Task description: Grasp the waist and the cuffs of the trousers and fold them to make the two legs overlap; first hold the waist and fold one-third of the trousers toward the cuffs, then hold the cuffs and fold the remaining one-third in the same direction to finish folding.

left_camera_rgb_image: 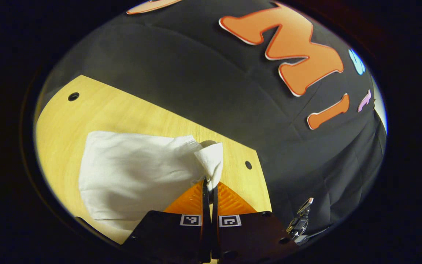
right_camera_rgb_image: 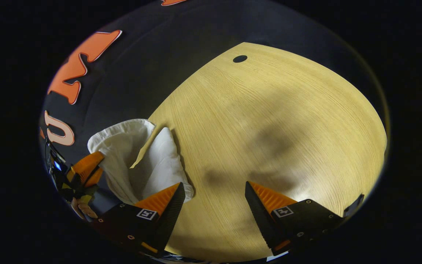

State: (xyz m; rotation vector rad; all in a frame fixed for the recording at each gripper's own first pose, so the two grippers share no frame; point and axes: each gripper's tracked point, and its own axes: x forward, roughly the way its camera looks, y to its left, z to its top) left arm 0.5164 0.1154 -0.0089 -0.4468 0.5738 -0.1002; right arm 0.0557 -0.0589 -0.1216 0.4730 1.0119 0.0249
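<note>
The white trousers (left_camera_rgb_image: 134, 172) lie in a folded bundle on the wooden table (left_camera_rgb_image: 64, 121). In the left gripper view my left gripper (left_camera_rgb_image: 209, 182) is shut on a bunched corner of the white cloth, which stands up just above the fingertips. The right gripper view has the same trousers (right_camera_rgb_image: 159, 165) at lower left, with my left gripper (right_camera_rgb_image: 86, 167) pinching their far edge. My right gripper (right_camera_rgb_image: 214, 192) is open over bare table beside the trousers, with nothing between its fingers; its left finger (right_camera_rgb_image: 161, 200) is close to the cloth's edge.
Small round holes (left_camera_rgb_image: 73, 96) mark the tabletop (right_camera_rgb_image: 269, 121), one (right_camera_rgb_image: 240, 58) near its far edge. The black cloth wall (left_camera_rgb_image: 214, 73) stands right behind the table. A hand (right_camera_rgb_image: 82, 209) holds the left gripper at the table's edge.
</note>
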